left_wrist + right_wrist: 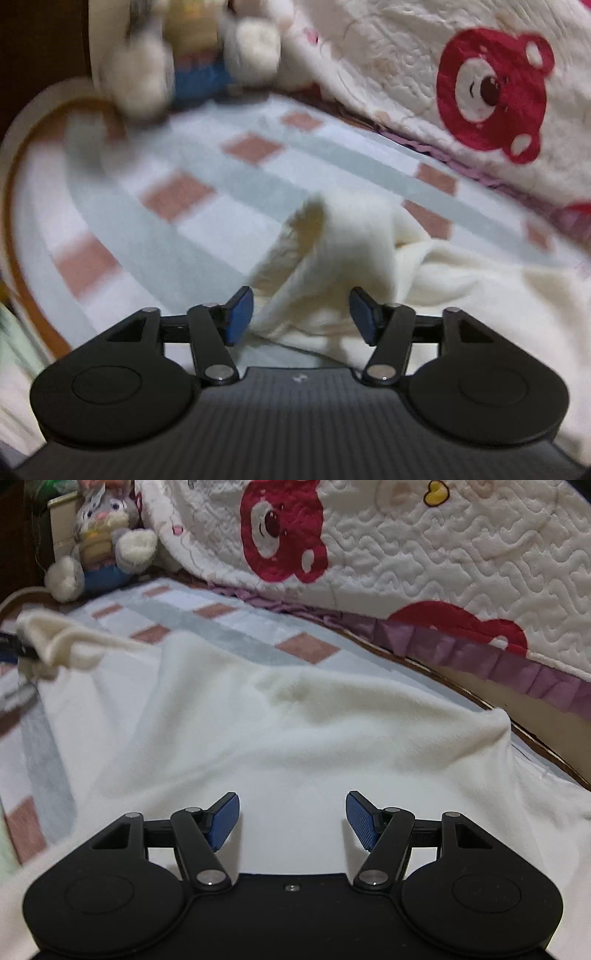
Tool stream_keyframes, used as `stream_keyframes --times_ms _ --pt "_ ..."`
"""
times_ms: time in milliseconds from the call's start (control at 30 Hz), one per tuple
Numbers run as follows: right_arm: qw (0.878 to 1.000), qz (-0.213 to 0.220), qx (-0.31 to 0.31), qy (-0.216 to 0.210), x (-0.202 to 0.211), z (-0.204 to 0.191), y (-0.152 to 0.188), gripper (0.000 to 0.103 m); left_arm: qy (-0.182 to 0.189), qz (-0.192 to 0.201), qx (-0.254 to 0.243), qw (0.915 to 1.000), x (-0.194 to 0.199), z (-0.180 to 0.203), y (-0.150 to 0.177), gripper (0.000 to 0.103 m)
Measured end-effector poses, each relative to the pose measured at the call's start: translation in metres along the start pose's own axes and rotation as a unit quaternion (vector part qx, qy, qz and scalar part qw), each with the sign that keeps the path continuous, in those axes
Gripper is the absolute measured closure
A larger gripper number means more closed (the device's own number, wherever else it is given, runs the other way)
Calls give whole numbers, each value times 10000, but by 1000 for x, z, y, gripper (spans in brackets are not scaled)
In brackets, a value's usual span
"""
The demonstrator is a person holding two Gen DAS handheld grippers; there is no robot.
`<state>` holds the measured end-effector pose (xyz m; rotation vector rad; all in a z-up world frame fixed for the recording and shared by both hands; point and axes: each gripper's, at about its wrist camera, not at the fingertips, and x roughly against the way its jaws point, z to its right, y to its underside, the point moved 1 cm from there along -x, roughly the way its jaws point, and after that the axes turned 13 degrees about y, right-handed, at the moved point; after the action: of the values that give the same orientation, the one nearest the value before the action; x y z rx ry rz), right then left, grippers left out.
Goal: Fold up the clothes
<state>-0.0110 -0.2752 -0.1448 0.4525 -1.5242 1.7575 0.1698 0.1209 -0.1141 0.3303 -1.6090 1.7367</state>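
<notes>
L gripper (301, 315) low over bed, jaws apart, blue pads (240, 314) either side of raised fold of cream fleece garment (369, 251), not clamped. R gripper (292, 821) level just above same garment, jaws apart, nothing btwn. Garment spread on checked blanket (207, 624). Bear-print quilt (443, 554) along far side; plush toy (103, 539) at back corner.

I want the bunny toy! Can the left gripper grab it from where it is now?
Probably not yet. The left gripper is open over the cream garment, and the plush bunny sits far across the checked blanket. Nothing blocks the way.
</notes>
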Motion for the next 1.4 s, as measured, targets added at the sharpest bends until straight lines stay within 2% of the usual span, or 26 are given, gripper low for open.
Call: stream_keyframes --times_ms 67,100,133,200,300,333,367,533,600,633,667,700,733,867,967,1033,1133,1267,1400 --pt "10000 -85 -31 -18 -2 3 2 34 -289 466 -108 9984 11 -1 -2 21" --pt "9999 -118 -86 -27 -2 4 3 34 -289 574 -45 9979 11 -3 -5 18" --pt "9998 -145 -138 -58 -2 5 5 34 -111 449 141 9988 5 -6 -8 18" --pt "9995 -198 -216 -117 -2 6 8 34 378 -322 724 9961 -17 -13 -14 18" --pt "9994 -201 -225 -189 -2 4 10 34 743 -989 1525 9805 -40 -19 -5 18" --pt "9993 -193 -208 -225 -2 3 9 34 832 -875 1637 9791 -42 -20 -1 4" --pt "9993 -195 -215 -237 -2 2 9 34 813 -626 1641 9811 -42 -17 0 1" --pt "9973 -312 -557 -374 -5 0 13 33 600 -188 892 9940 -73 2 -5 0" --pt "9952 -288 -866 -362 -1 -2 19 33 517 -16 717 9961 -83 5 -9 6" --pt "9953 -268 -857 -373 0 -5 20 32 493 55 672 9965 -84 6 -11 29" --pt "9954 -249 -842 -381 2 -8 21 32 480 49 542 9974 -86 9 -14 65" --pt "9959 -232 -787 -375 2 -10 21 32 538 6 350 9979 -86 14 -17 78" --pt "9963 -225 -750 -368 2 -11 21 32 624 -38 142 9979 -86 20 -21 86" --pt "9971 -202 -617 -400 1 -8 18 32 440 144 -967 9942 -68 47 -39 88" --pt "9979 -180 -510 -354 0 -5 15 32 400 485 -1223 9905 -41 44 -63 88" --pt "9981 -150 -474 -357 0 -3 11 32 394 577 -1334 9886 -31 36 -72 88" --pt "9990 -90 -284 -326 -1 -5 7 31 262 309 -1300 9907 -38 19 -65 88" --pt "9994 -176 -177 -237 -10 -6 8 28 50 -214 -966 9951 -67 -1 -33 88" --pt "9992 -240 -275 142 -12 22 14 25 19 -278 -956 9950 -72 -4 -25 87"
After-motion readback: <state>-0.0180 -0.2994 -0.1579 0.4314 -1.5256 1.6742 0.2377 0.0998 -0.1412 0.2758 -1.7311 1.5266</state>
